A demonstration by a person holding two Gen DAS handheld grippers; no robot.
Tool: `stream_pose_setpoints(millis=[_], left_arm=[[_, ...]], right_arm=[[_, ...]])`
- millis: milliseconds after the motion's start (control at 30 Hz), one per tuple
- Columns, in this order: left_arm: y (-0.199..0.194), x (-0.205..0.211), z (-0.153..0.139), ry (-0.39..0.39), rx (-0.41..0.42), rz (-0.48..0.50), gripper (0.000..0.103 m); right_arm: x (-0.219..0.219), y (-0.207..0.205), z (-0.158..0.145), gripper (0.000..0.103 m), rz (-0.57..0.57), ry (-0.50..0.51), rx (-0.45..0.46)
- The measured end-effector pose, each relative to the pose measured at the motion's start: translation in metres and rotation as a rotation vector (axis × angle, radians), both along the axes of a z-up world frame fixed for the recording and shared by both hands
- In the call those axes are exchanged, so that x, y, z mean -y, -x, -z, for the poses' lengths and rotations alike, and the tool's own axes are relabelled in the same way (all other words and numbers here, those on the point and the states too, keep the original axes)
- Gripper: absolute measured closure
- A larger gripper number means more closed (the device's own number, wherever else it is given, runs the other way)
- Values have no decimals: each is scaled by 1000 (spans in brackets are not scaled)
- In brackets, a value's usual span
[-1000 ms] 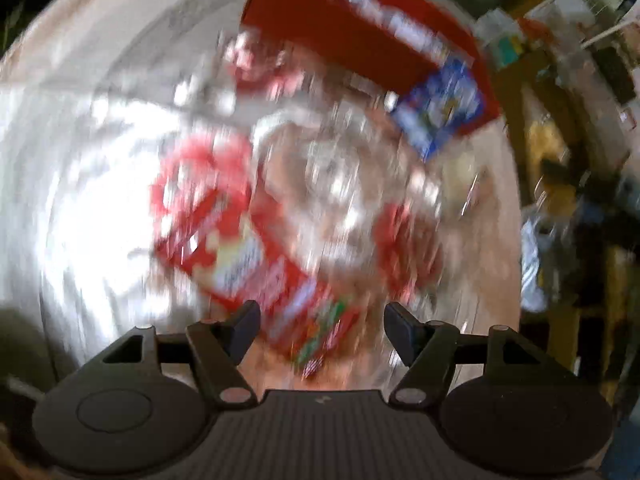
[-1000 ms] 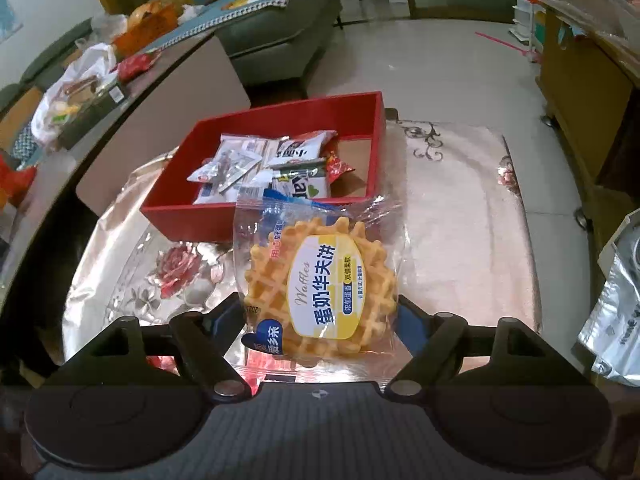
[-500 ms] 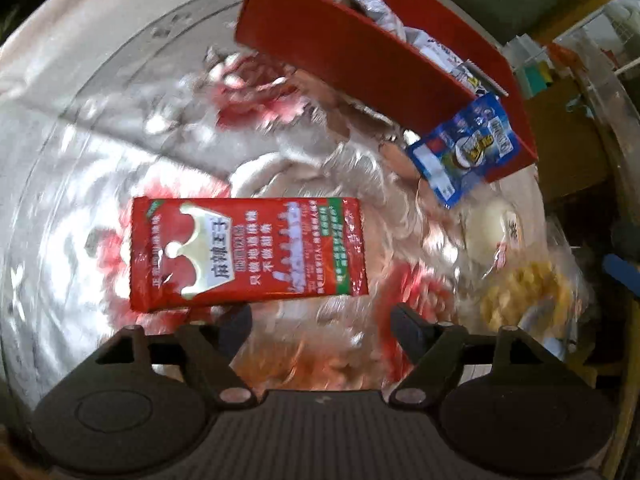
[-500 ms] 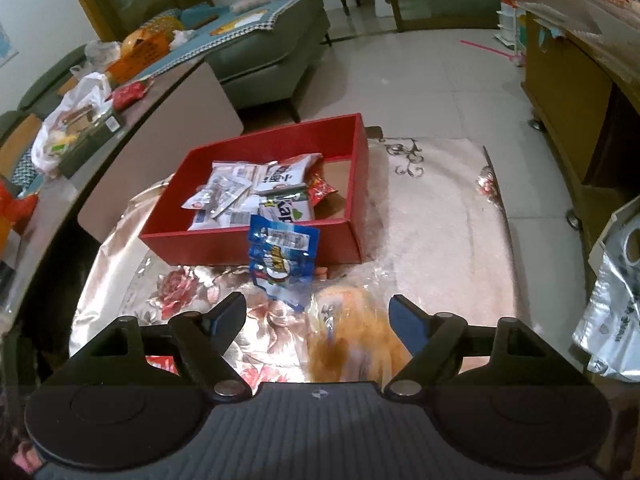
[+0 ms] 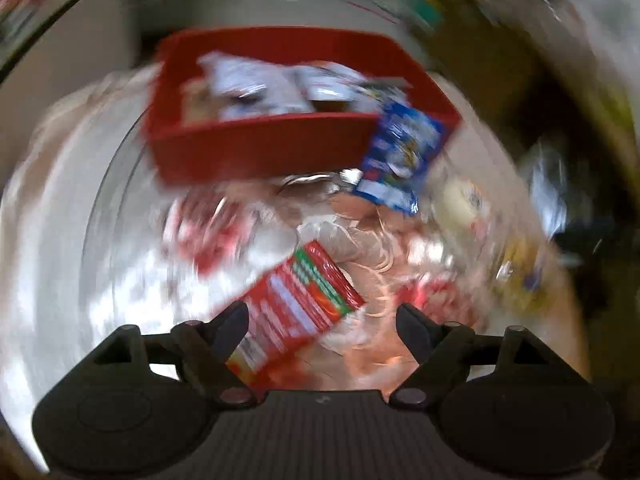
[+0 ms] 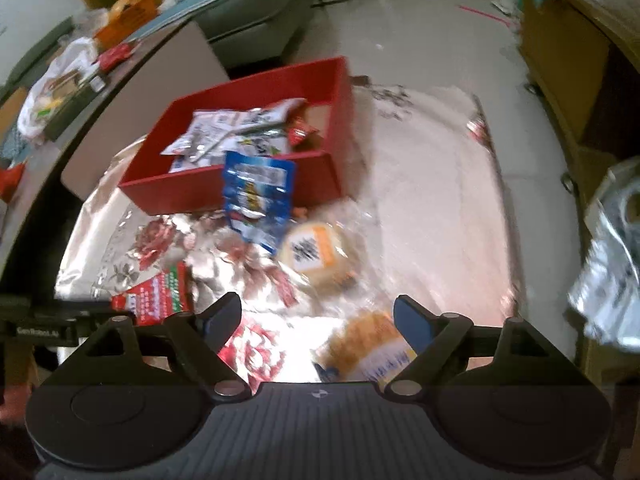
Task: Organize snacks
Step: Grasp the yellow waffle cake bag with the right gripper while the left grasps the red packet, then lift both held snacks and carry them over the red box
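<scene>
While several packets already lie in the red box [image 6: 240, 196], four snacks sit loose on the table [image 6: 432, 200]; both grippers' jaws gape wide, empty.

left wrist: low, close over table [image 5: 72, 240], facing red box [image 5: 260, 148] | right wrist: higher, farther | shared: red box [image 6: 240, 192], blue packet [image 6: 258, 196]

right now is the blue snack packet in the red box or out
Out. The blue snack packet leans against the outside of the red box's front wall, its lower end on the floral tablecloth.
</scene>
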State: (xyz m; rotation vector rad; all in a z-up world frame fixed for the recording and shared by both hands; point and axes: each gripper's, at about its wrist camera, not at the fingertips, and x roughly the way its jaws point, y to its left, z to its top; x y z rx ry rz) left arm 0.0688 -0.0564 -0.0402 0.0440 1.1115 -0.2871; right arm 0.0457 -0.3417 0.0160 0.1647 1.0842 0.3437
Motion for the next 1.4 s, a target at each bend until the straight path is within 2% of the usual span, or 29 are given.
stream_pose_setpoints(millis=[100, 167, 300, 333, 400, 467, 533, 600, 700, 767, 1000, 1067, 1133, 1167, 1267, 1300, 1400], left_arm=[[-11, 19, 11, -146, 27, 189, 29], [-13, 28, 19, -209, 30, 288, 29], [-12, 32, 39, -239, -15, 409, 28], [-11, 33, 46, -249, -25, 421, 21], [-7, 28, 51, -245, 23, 408, 16], [-10, 20, 52, -196, -7, 355, 19], [-7, 16, 51, -172, -13, 304, 30], [5, 20, 48, -169, 3, 298, 45], [22, 25, 48, -165, -4, 271, 46], [30, 28, 47, -170, -12, 268, 46], [27, 22, 45, -135, -10, 156, 46], [25, 25, 47, -161, 9, 171, 41], [26, 29, 48, -193, 35, 190, 32], [25, 29, 48, -197, 37, 191, 30], [21, 22, 46, -156, 10, 167, 38], [21, 22, 44, -152, 10, 166, 48], [27, 23, 42, -144, -5, 150, 51]], right_arm=[[15, 12, 8, 13, 47, -8, -30], [23, 20, 15, 12, 85, -15, -62], [31, 27, 27, 10, 129, -32, -106], [33, 26, 33, 10, 144, -36, -125], [34, 20, 41, 9, 171, -32, -158], [34, 14, 48, 9, 205, -34, -182], [32, 7, 54, 5, 235, -29, -201], [26, 0, 60, 2, 245, 2, -211], [14, -6, 67, 1, 252, 40, -226], [2, -7, 72, 0, 212, 90, -236], [-12, -1, 75, 0, 202, 187, -216], [-23, 2, 77, 0, 188, 251, -200], [-32, 4, 80, 0, 162, 316, -182], [-34, 7, 80, 0, 168, 321, -161], [-30, 12, 79, 0, 162, 305, -151], [-30, 13, 78, 0, 158, 305, -157], [-37, 19, 74, 6, 129, 330, -151]])
